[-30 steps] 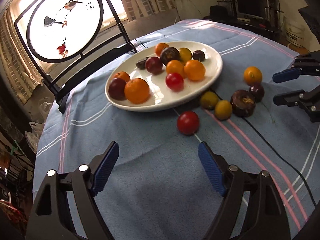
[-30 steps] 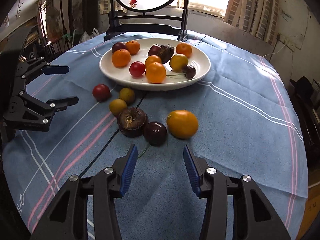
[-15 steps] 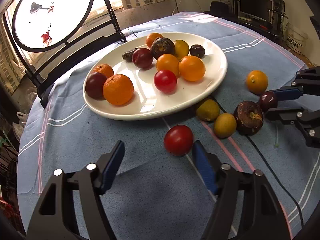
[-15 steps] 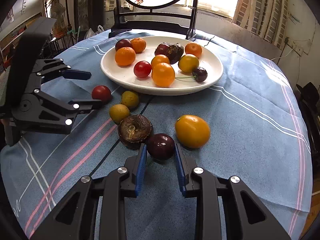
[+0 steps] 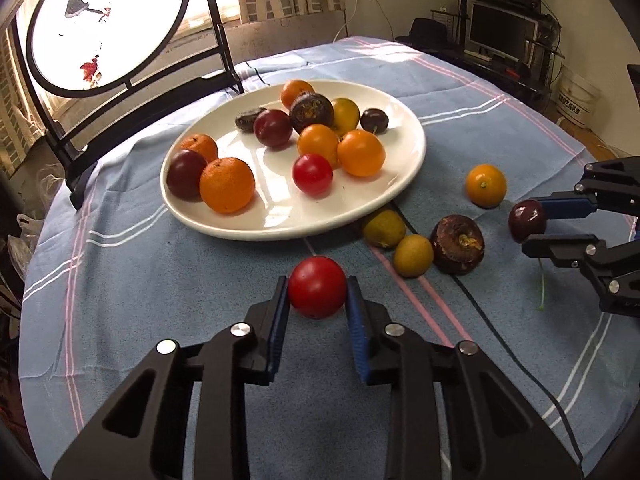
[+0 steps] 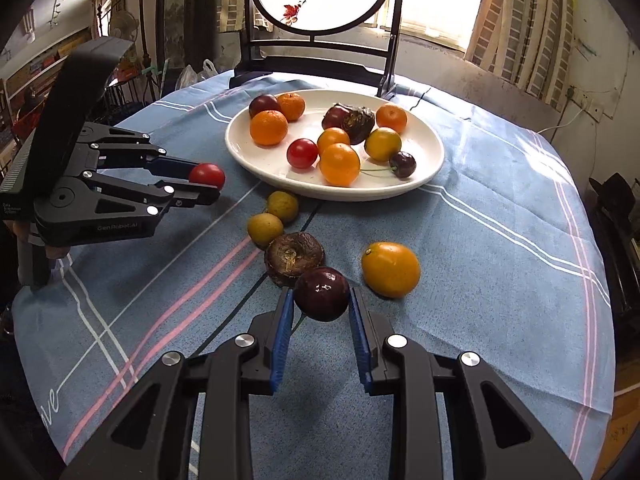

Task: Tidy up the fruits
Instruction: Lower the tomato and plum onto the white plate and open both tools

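My left gripper has its jaws closing, with the blue pads pressed on both sides of a red tomato just in front of the white plate. In the right wrist view the same tomato shows between that gripper's fingertips. My right gripper is shut on a dark red cherry. It sits beside a wrinkled brown fruit and an orange fruit. Several oranges, plums and a tomato fill the plate.
Two small yellow-green fruits lie on the blue striped cloth by the plate's near rim. A round painted screen in a black stand stands behind the plate. A black cable runs across the cloth.
Both grippers moved forward and their jaws closed, the left onto the red tomato and the right onto the dark cherry. The plate and loose fruits stayed put.
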Tool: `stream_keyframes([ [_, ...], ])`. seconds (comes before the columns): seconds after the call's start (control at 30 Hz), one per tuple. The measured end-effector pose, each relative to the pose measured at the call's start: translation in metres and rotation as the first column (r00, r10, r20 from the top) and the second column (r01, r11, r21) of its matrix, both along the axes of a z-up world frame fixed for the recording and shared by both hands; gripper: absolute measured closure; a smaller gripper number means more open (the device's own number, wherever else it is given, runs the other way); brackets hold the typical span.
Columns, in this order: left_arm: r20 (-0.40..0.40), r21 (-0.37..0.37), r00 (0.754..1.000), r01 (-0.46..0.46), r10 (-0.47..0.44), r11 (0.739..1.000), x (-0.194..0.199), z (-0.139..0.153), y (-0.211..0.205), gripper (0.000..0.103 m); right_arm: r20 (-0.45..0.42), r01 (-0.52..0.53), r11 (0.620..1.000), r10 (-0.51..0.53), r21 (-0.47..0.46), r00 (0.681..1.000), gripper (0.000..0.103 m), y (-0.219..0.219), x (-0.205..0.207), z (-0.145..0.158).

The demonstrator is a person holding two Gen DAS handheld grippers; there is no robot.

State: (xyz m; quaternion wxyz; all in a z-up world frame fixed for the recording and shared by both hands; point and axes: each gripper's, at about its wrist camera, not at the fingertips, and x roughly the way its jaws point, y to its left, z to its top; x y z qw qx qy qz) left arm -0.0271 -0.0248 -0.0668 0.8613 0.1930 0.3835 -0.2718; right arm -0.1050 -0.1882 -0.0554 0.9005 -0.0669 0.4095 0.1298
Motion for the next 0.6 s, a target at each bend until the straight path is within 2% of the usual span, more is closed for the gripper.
stream_keyframes([
  [0.1,0.043,-0.043,0.998,-0.035,0.037,0.998,0.005,0.024,0.006,0.076,0.043,-0.015,1.0,0.015,-0.004,0.999,0.075,0.009,0.005,0.016],
  [0.2,0.094,-0.067,0.989,-0.108,0.114,0.992,0.021,0.049,0.006,0.076,0.107,-0.026,1.0,0.025,0.008,0.994,0.075,0.02,0.023,0.039],
  [0.33,0.128,-0.105,0.971,-0.189,0.202,0.976,0.051,0.071,0.002,0.076,0.185,-0.005,0.997,-0.008,0.071,0.983,0.075,0.027,0.061,0.069],
  [0.47,0.16,-0.123,0.957,-0.224,0.242,0.967,0.076,0.082,-0.006,0.076,0.204,0.022,0.987,-0.054,0.157,0.977,0.075,0.025,0.098,0.084],
  [0.6,0.175,-0.115,0.949,-0.246,0.263,0.963,0.096,0.074,-0.014,0.076,0.188,0.041,0.979,-0.08,0.2,0.979,0.075,0.023,0.124,0.081],
])
